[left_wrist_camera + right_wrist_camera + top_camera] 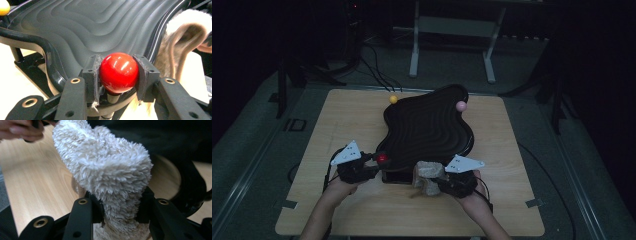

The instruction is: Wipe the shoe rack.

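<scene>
Left hand-held gripper clamped on the glossy red ball knob at the black ridged tray's edge. Right hand-held gripper clamped on a fluffy cream cloth above the wooden bench.

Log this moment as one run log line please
left gripper: shut on red ball knob | right gripper: shut on fluffy cloth | black ridged tray: on table

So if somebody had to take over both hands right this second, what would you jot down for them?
Left gripper: fingers shut on the red ball knob at the black wavy tray's near edge.
Right gripper: shut on the fluffy cream cloth, held at the tray's near edge.
Yellow ball and pink ball sit at the tray's far rim.
Done: both grips secured.
Left: probably wiping the tray.
</scene>
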A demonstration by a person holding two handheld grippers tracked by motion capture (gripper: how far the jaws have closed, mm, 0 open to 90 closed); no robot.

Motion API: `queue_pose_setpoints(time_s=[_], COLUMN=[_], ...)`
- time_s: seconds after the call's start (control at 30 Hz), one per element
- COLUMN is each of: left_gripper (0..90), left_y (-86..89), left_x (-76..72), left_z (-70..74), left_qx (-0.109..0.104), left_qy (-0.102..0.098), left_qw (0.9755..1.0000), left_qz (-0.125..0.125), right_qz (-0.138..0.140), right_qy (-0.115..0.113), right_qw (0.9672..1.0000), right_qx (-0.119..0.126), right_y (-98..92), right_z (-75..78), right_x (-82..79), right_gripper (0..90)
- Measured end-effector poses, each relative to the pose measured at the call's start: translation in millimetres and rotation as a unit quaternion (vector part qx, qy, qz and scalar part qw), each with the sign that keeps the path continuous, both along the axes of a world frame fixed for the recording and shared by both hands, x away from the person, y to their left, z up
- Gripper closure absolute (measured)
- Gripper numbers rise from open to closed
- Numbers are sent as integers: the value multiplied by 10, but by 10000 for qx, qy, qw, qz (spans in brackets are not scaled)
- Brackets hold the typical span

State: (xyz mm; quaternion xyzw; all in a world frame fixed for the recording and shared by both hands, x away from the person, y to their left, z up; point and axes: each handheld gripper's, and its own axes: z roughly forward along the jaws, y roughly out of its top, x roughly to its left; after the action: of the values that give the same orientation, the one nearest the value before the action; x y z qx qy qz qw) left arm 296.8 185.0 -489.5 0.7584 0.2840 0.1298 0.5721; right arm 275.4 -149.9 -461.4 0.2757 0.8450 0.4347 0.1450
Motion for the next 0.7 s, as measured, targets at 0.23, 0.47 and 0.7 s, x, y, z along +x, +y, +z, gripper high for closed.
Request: queue_pose_setpoints(time_s=[0.23, 0.47, 0.7], left_gripper=[593, 592, 592], left_y=[4, 1, -3], left_x=[3, 0, -5], left_z=[-1, -1, -3], left_qx=[-12, -7, -20], left_qy=[10, 1, 14], left_qw=[10000, 10000, 10000], left_qz=[-2, 3, 28], right_qz=[137, 247, 662], right_qy=[10, 82, -363], right_qw=[9999, 9996, 9960], right_qx=[89, 79, 472], right_y=[39, 84, 74], right_z=[56, 39, 402], right_x=[-29, -64, -345], right_gripper=[662, 665, 663])
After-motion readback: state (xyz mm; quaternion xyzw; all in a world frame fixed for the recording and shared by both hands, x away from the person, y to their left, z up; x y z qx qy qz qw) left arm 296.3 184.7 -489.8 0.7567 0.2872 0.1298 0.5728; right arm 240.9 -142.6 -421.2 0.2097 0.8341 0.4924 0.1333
